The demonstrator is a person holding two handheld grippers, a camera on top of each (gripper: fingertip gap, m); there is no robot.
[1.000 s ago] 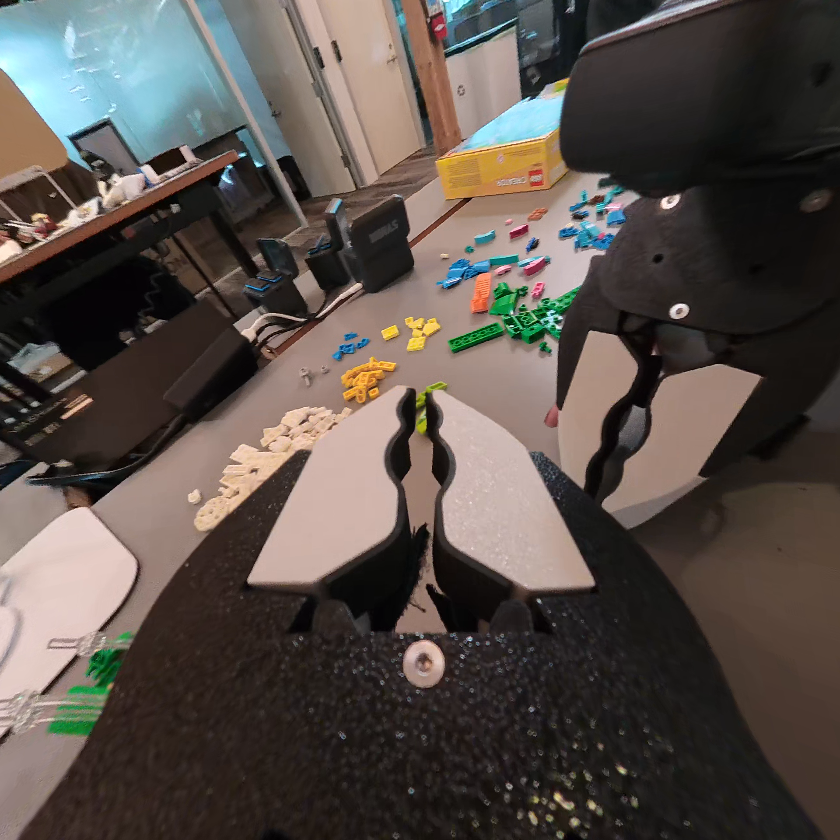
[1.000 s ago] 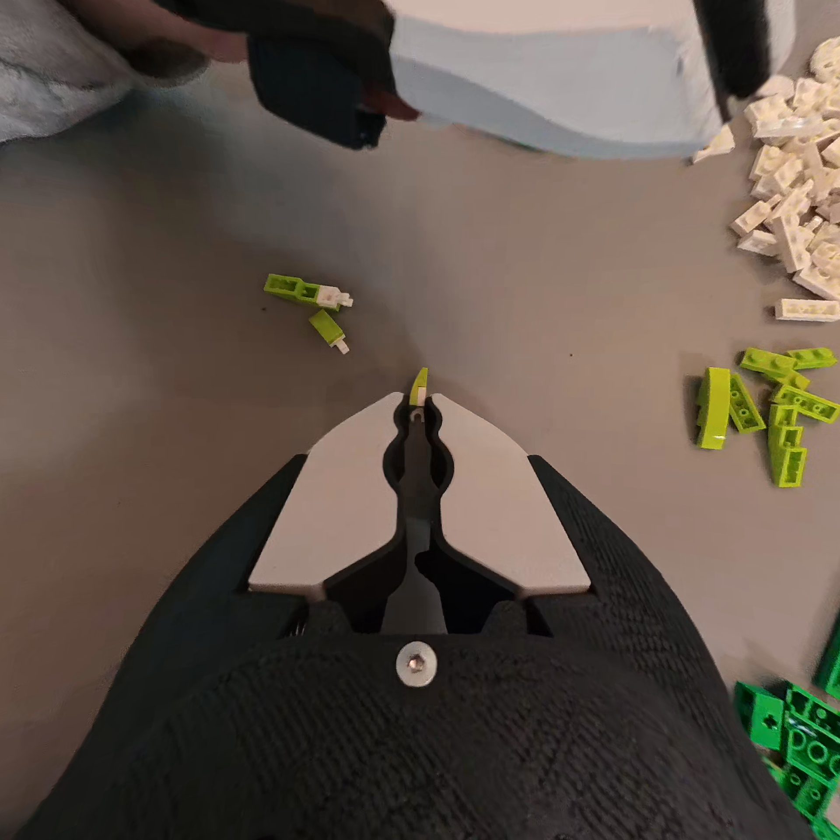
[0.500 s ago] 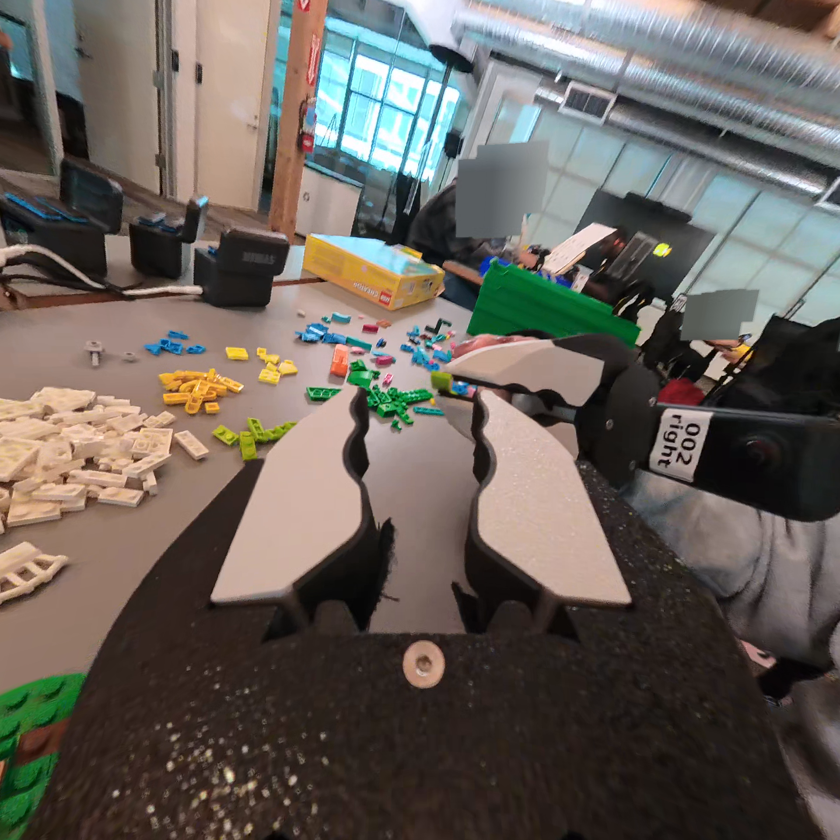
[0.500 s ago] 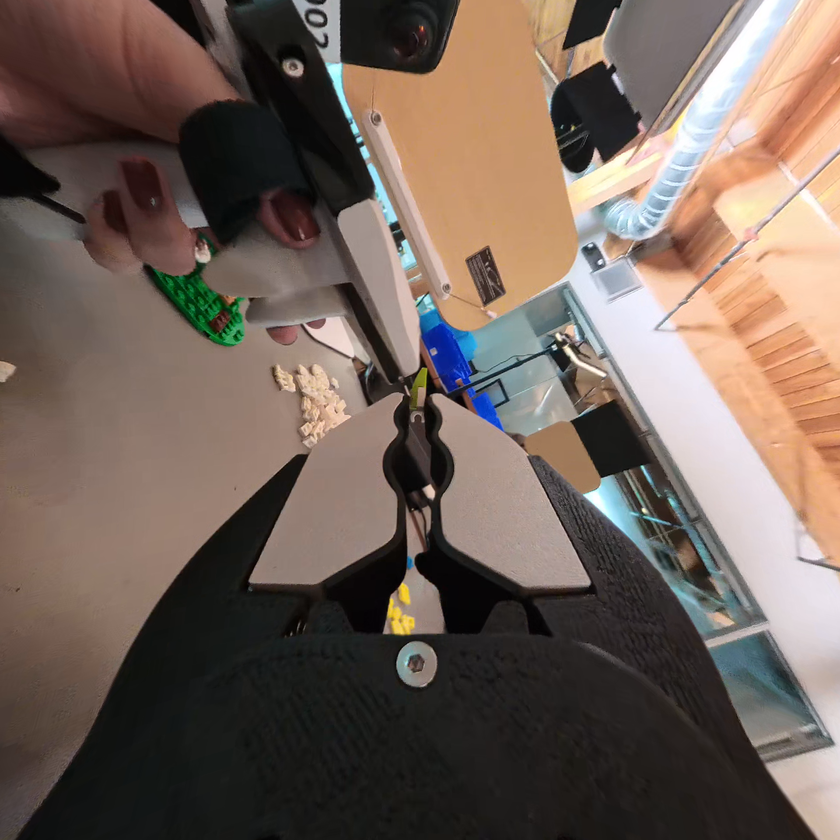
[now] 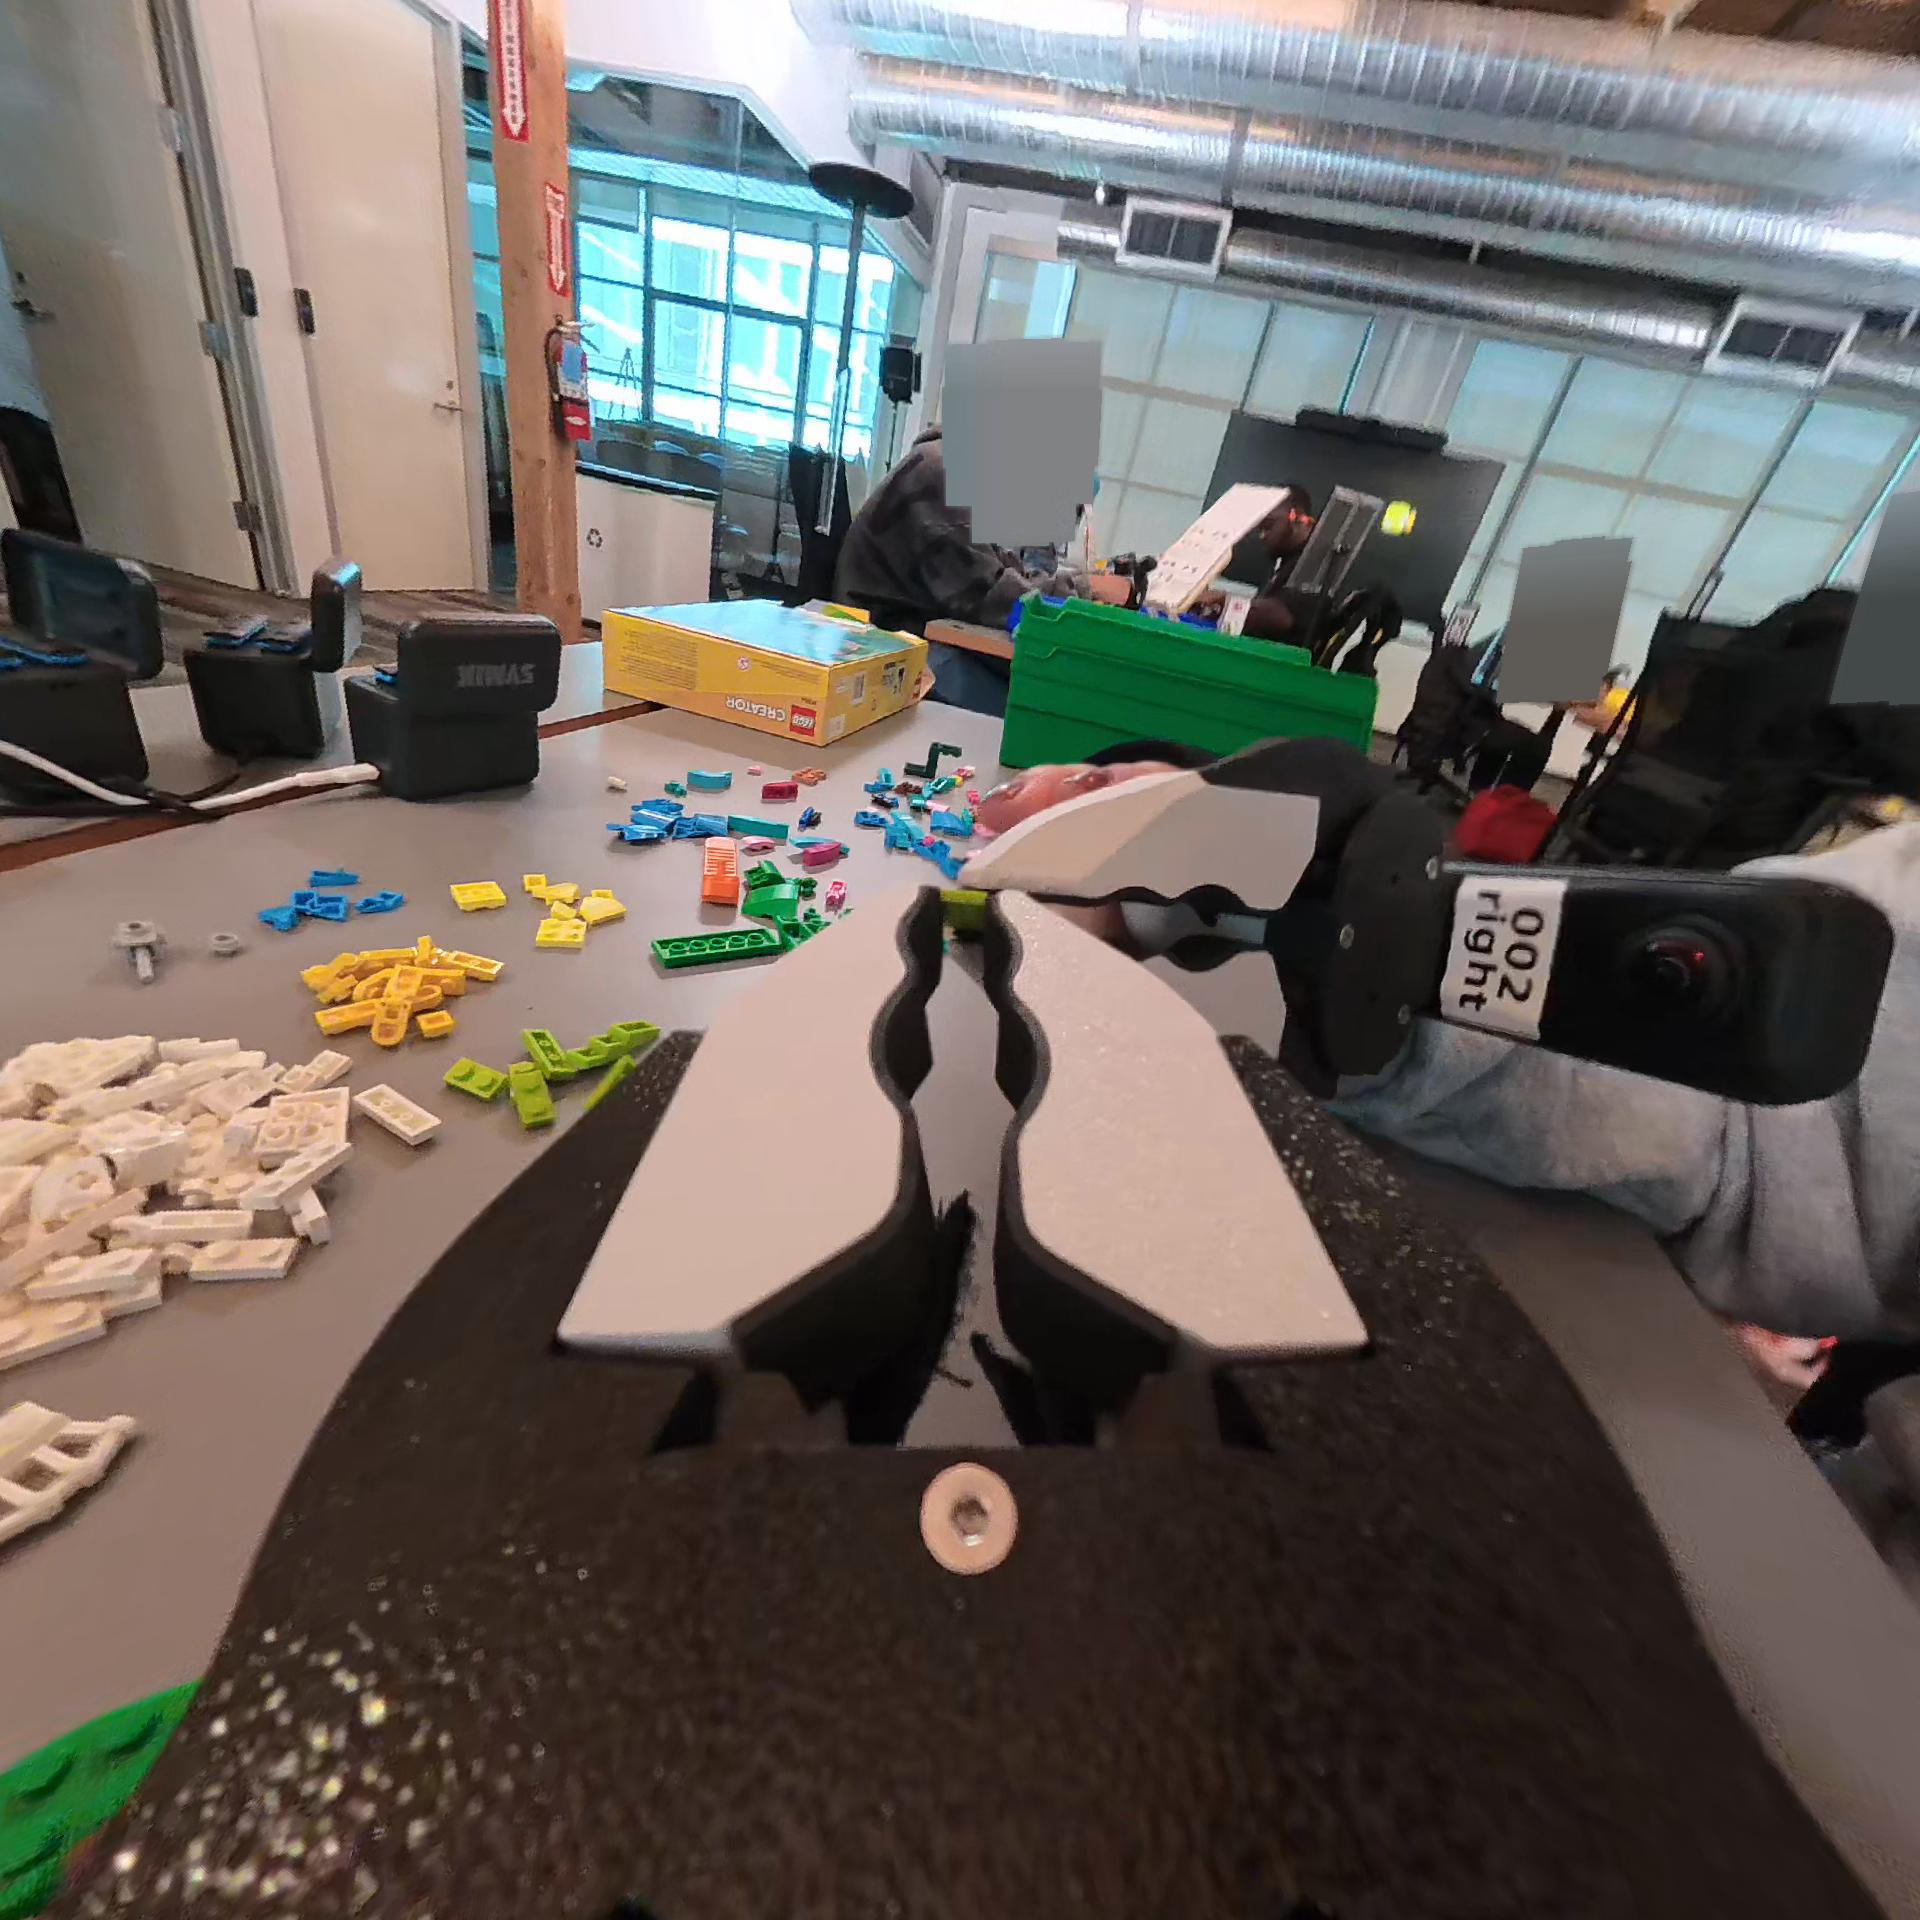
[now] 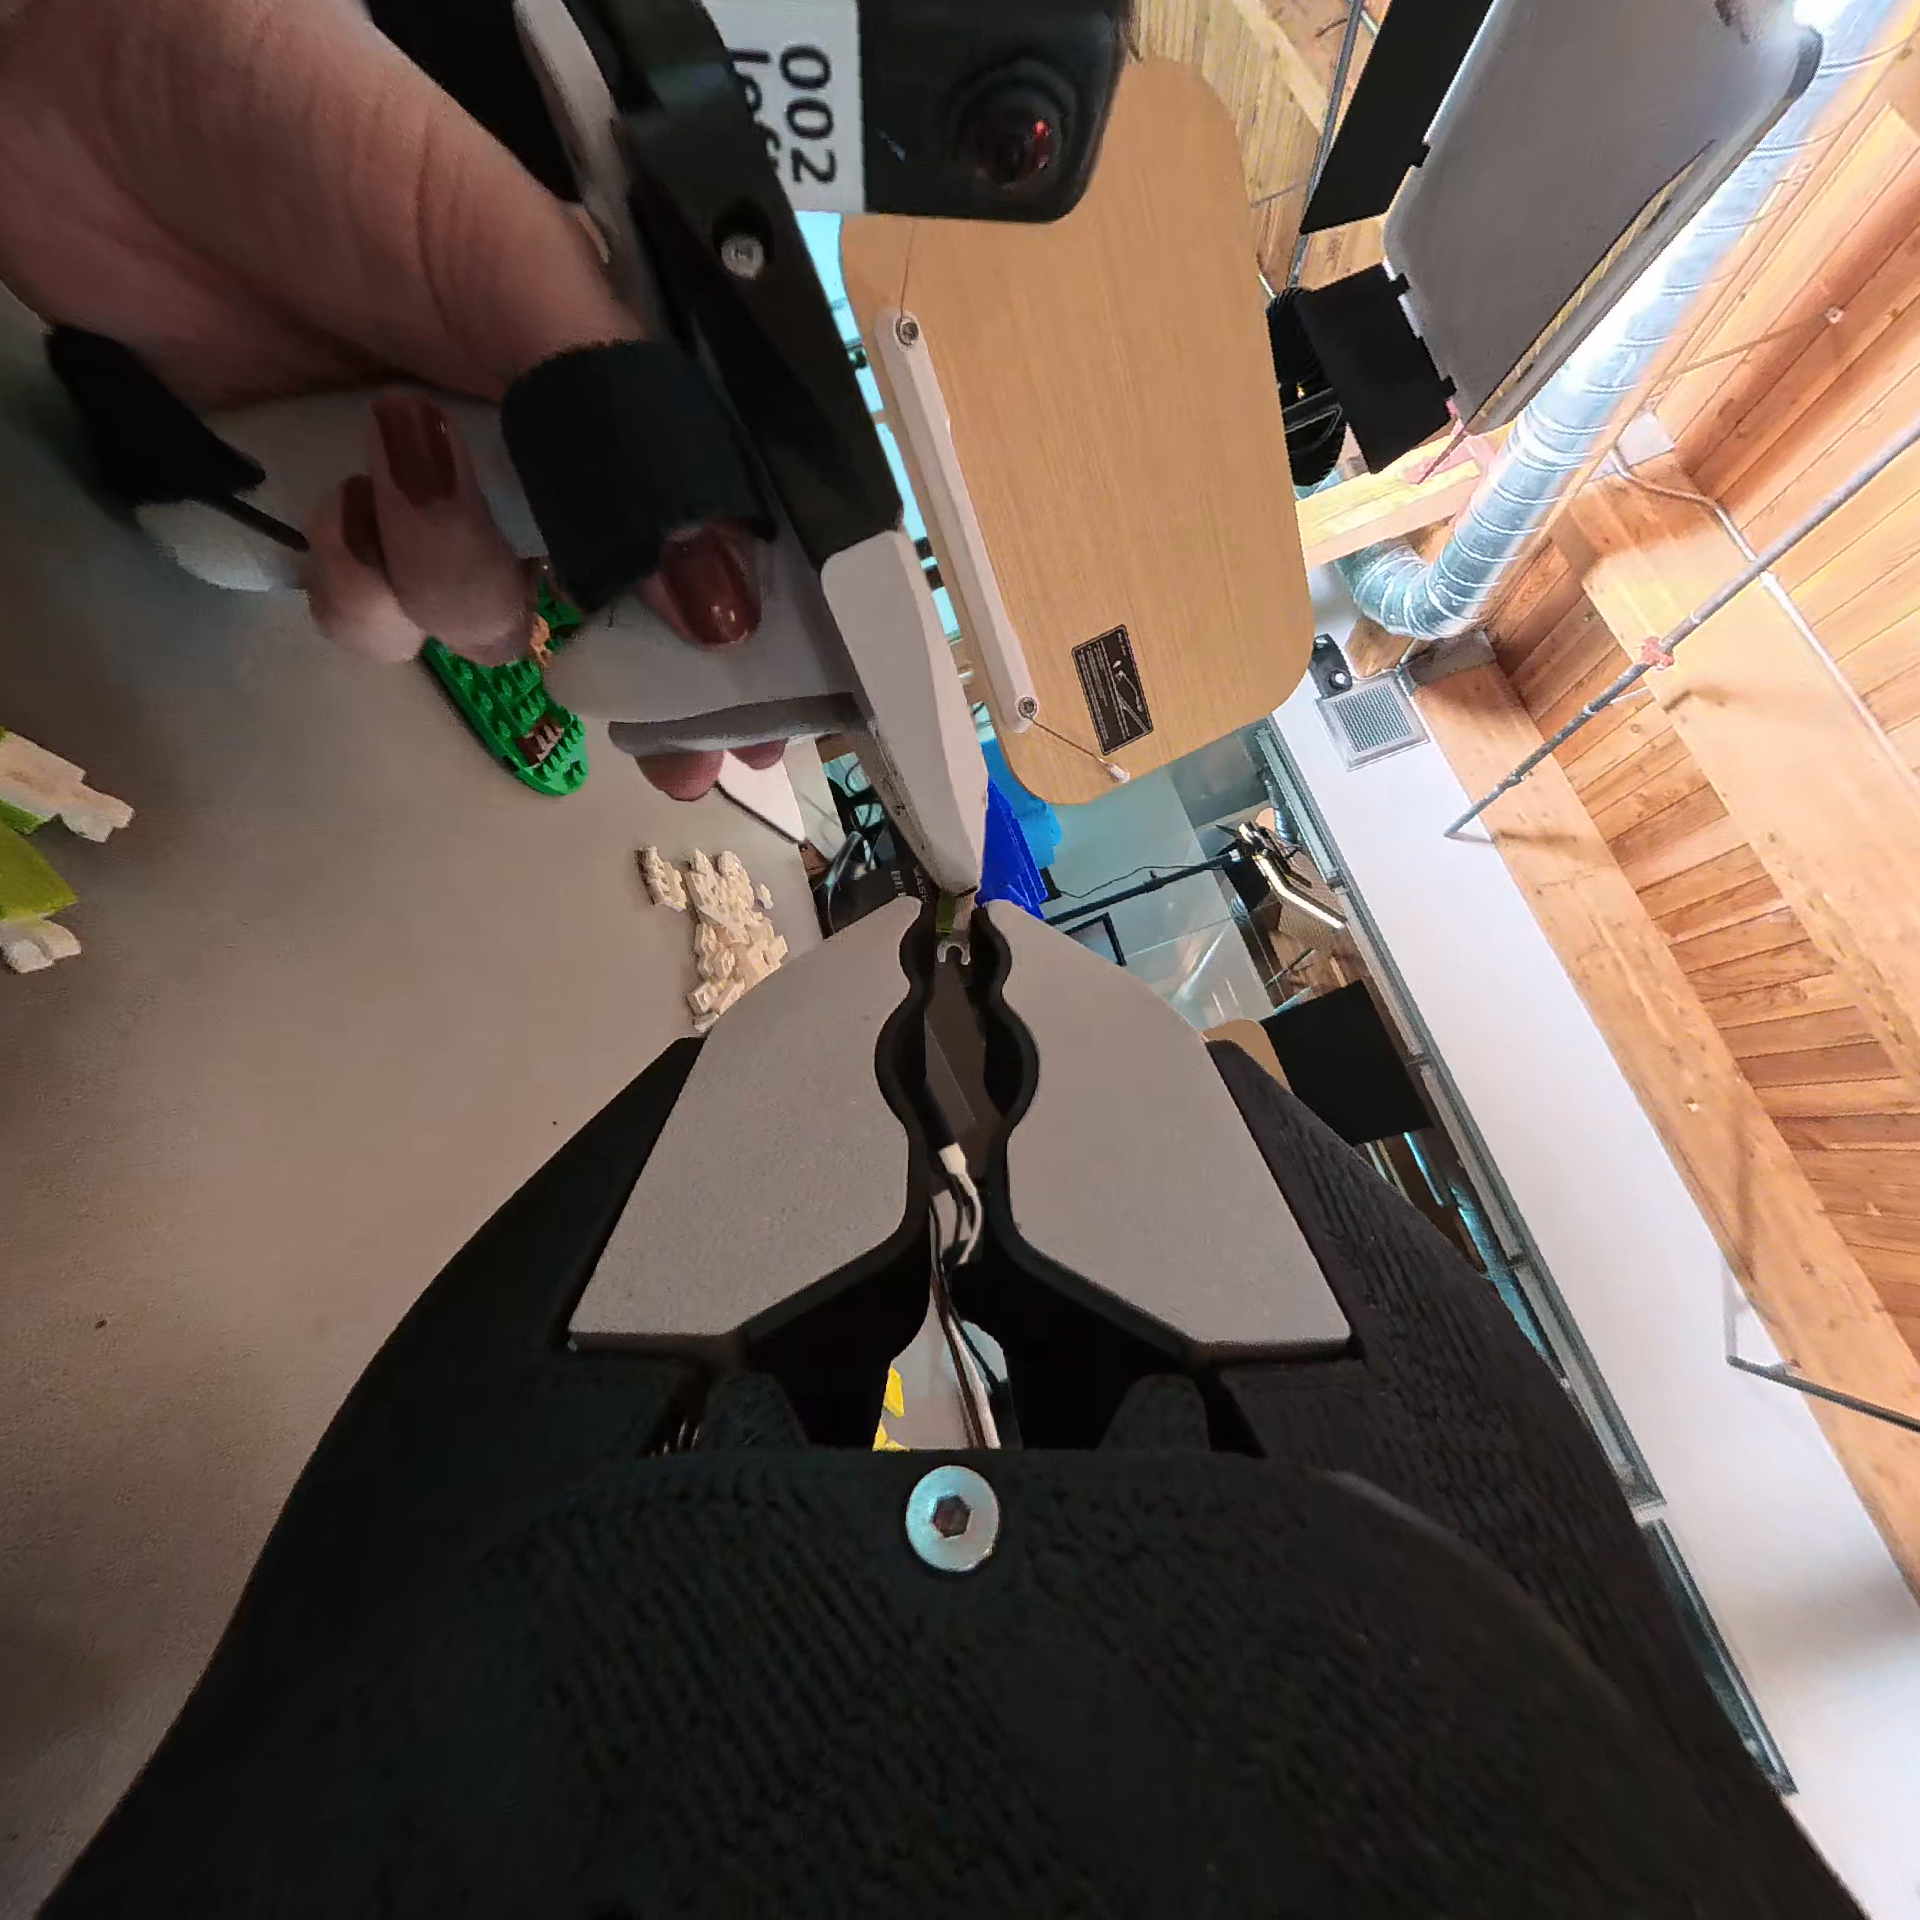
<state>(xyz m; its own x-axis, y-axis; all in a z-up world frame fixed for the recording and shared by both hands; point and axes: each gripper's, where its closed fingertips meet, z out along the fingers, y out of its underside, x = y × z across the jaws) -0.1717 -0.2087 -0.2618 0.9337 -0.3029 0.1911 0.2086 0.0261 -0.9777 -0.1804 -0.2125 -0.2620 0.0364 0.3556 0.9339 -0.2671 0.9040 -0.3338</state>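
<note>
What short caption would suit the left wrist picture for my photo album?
Two handheld grippers, left and right, meet tip to tip on a small lime-green brick above a grey table strewn with colour-sorted bricks.

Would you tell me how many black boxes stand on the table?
3 black boxes, in a row at the table's far left: nearest the yellow box, middle, and leftmost, partly cut off; more may lie beyond.

At twelve o'clock of the right gripper (image 6: pixel 954 928), the lime brick (image 6: pixel 945 914) shows only a sliver. The green baseplate (image 5: pixel 62 1766) is cut off at seven o'clock; the person's hand (image 6: pixel 260 239) at eleven.
</note>
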